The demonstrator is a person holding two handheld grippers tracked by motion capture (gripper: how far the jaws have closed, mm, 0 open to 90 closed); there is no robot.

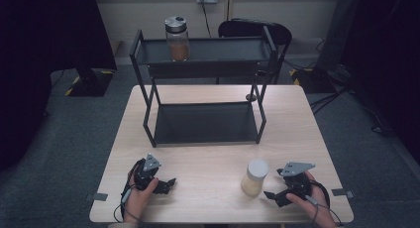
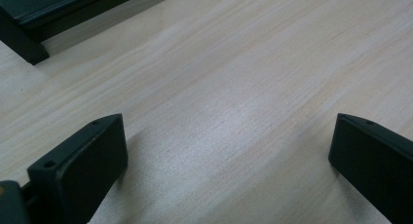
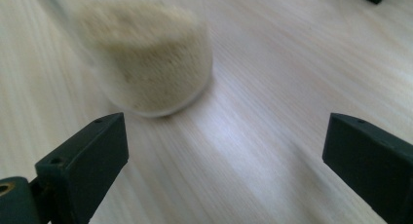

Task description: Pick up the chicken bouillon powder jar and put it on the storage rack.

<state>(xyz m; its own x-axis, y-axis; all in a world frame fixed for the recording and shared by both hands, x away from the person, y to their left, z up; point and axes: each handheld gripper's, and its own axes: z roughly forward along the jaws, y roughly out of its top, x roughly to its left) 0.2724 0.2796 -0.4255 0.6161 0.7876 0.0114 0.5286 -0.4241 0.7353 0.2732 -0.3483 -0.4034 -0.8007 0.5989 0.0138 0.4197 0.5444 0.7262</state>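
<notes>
Right hand-held gripper point(image 3: 221, 151) wide open nr blurry, prob. grain-filled jar point(image 3: 146, 53).

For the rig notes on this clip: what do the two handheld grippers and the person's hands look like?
Both the left gripper and the right gripper are black, each topped by a grey three-cornered plate and ending in two flat, blocky black jaws with small screw holes. A thin dark cable trails from each toward the near table edge. The hands and wrists are bare, without gloves or visible sleeves.
</notes>
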